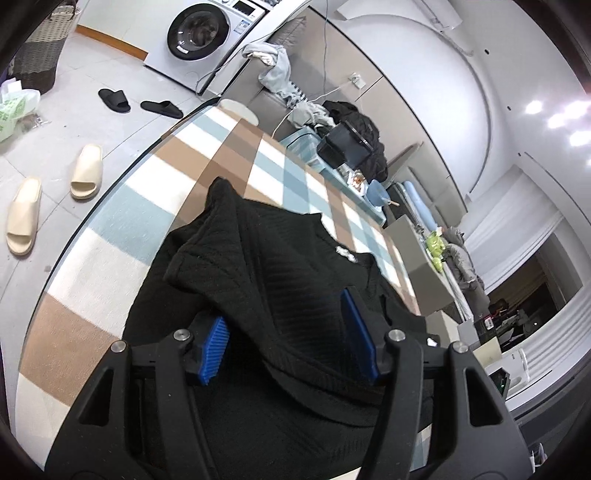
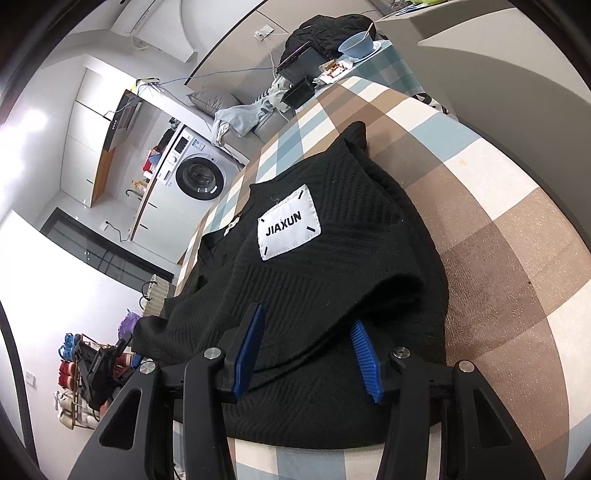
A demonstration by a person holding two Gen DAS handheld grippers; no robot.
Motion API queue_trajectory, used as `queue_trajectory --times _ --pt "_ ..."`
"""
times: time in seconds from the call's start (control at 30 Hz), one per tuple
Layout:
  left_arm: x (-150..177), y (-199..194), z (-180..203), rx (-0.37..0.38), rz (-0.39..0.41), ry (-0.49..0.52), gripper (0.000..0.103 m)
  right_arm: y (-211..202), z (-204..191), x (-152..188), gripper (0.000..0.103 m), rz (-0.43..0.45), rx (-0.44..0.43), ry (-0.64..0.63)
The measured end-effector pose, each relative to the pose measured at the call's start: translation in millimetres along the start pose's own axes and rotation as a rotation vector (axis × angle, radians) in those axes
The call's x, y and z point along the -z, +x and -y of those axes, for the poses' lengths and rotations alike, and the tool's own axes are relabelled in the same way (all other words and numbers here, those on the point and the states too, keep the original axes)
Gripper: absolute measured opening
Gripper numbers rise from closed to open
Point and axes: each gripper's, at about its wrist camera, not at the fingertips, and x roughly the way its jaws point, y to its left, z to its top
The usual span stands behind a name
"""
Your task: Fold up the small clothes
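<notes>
Left gripper (image 1: pixel 291 339): jaws stand apart, blue ribbed pads either side of a raised fold of the black knit garment (image 1: pixel 266 266); the cloth bulges up between them, but whether the pads actually press on it cannot be told. Right gripper (image 2: pixel 308 349): jaws likewise parted, a folded edge of the same garment lying between the blue pads, the cloth draped over the inner side of the left pad; pinch not clear from this view either. Garment is heaped on the checked tablecloth (image 2: pixel 491 229) of brown, pale blue and white squares, partly doubled over itself, one corner sticking up toward the far end. White sewn patch (image 2: pixel 288 221) reading JIAXUN faces up on top of it in the right wrist view. Far end of table: blue bowl (image 2: pixel 356 44), dark boxes, a black jacket. Beyond the table edge, grey clothes over a sofa back, a front-loading washing machine (image 1: pixel 201 31), a pair of black slippers (image 1: pixel 138 103) and a pair of cream slippers (image 1: pixel 55 206) on the tiled floor, a woven basket (image 1: pixel 40 51) in the corner.
</notes>
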Motion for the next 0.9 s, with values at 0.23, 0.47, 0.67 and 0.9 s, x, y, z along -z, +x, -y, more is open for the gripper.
queue_trajectory --times 0.23,0.47,0.67,0.9 --pt "13 3 -20 -0.043 -0.018 -0.055 0.055 1 2 -1 0.049 0.007 -0.008 0.009" --pt "12 16 -25 -0.101 -0.009 -0.055 0.006 5 9 -11 0.014 0.067 0.030 0.074" --pt "7 -6 -13 -0.078 0.057 -0.035 0.003 -14 0 -21 0.005 0.158 0.002 0.062" --pt "-34 -21 17 -0.041 0.122 0.038 0.003 -23 -41 -78 0.005 0.217 -0.024 -0.028"
